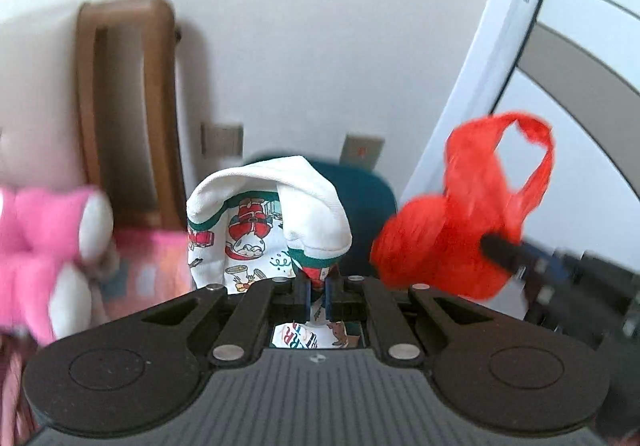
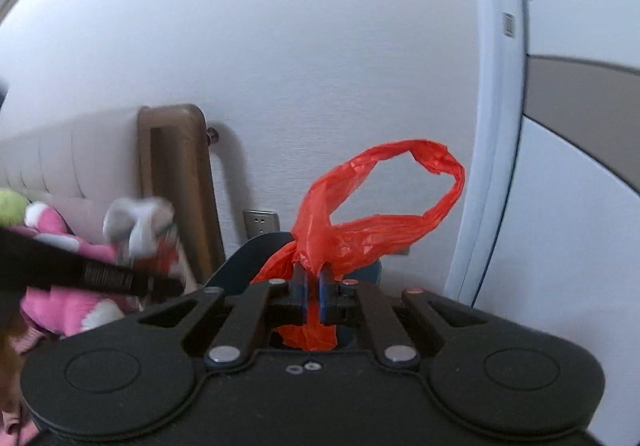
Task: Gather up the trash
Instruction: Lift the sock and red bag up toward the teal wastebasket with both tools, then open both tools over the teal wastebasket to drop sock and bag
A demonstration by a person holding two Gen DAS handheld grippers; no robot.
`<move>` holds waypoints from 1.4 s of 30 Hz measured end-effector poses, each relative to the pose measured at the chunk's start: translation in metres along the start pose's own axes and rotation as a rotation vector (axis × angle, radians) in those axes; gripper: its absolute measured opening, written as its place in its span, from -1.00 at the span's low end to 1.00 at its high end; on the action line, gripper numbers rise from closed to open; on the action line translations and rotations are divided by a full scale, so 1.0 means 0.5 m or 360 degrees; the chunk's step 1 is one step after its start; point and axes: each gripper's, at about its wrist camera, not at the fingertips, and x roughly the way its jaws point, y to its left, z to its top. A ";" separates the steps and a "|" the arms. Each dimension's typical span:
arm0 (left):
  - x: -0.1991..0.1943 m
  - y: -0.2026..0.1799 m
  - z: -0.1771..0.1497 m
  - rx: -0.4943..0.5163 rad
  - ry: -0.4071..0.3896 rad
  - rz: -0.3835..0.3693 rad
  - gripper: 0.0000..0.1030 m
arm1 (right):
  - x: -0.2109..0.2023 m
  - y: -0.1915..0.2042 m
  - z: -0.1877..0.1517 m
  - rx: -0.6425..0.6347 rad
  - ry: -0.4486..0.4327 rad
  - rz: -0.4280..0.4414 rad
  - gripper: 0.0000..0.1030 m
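Pinching a red plastic bag (image 2: 360, 242) between its two blue pads, the right hand-held gripper (image 2: 313, 296) is closed tight on the thin film, and a short piece of the bag hangs below the pads. The bag stands up above this hand-held gripper and makes one open loop, like a carrying handle, in front of the white wall (image 2: 320, 46). It is crumpled, shiny and bright red. From the left wrist view the same bag is seen at the right side, bunched into a round lump with the loop on top, and a black finger of the right hand-held gripper reaches into it. The left hand-held gripper (image 1: 316, 292) is also closed, and it grips a white printed cloth (image 1: 264, 230) with green bands and red cartoon figures; the cloth folds over above the pads. Behind are a brown wooden bed frame (image 1: 128, 106), a pink plush toy (image 1: 44, 246) and a dark blue chair back (image 1: 368, 206).
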 end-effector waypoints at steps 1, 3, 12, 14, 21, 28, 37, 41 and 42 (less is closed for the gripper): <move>0.016 0.011 0.017 0.0008 -0.0013 -0.0007 -0.90 | 0.019 0.012 0.007 -0.0031 0.0004 -0.0007 -0.93; 0.042 0.023 0.055 0.0013 -0.0017 -0.0037 -0.90 | 0.049 0.028 0.022 -0.0078 0.0042 -0.0035 -0.93; 0.244 0.049 0.086 0.0095 0.0084 -0.0115 -0.90 | 0.236 0.065 -0.003 -0.0245 0.0366 -0.0094 -0.93; 0.279 0.046 0.078 0.0136 0.0119 -0.0120 -0.89 | 0.266 0.068 -0.016 -0.0269 0.0451 -0.0054 -0.93; 0.377 0.015 0.039 0.0247 0.0294 -0.0124 -0.85 | 0.333 0.072 -0.049 -0.0279 0.0634 -0.0021 -0.93; 0.436 0.019 0.004 0.0230 0.0466 -0.0128 -0.79 | 0.337 0.058 -0.056 -0.0265 0.0628 -0.0005 -0.74; 0.427 0.020 -0.021 0.0213 0.0481 -0.0137 -0.08 | 0.294 0.033 -0.051 -0.0187 0.0602 0.0040 -0.35; 0.384 0.021 -0.028 0.0181 0.0410 -0.0145 0.30 | 0.278 0.028 -0.044 -0.0131 0.0571 0.0049 -0.27; 0.375 0.022 -0.029 0.0177 0.0407 -0.0145 0.30 | 0.269 0.028 -0.043 -0.0119 0.0560 0.0053 -0.24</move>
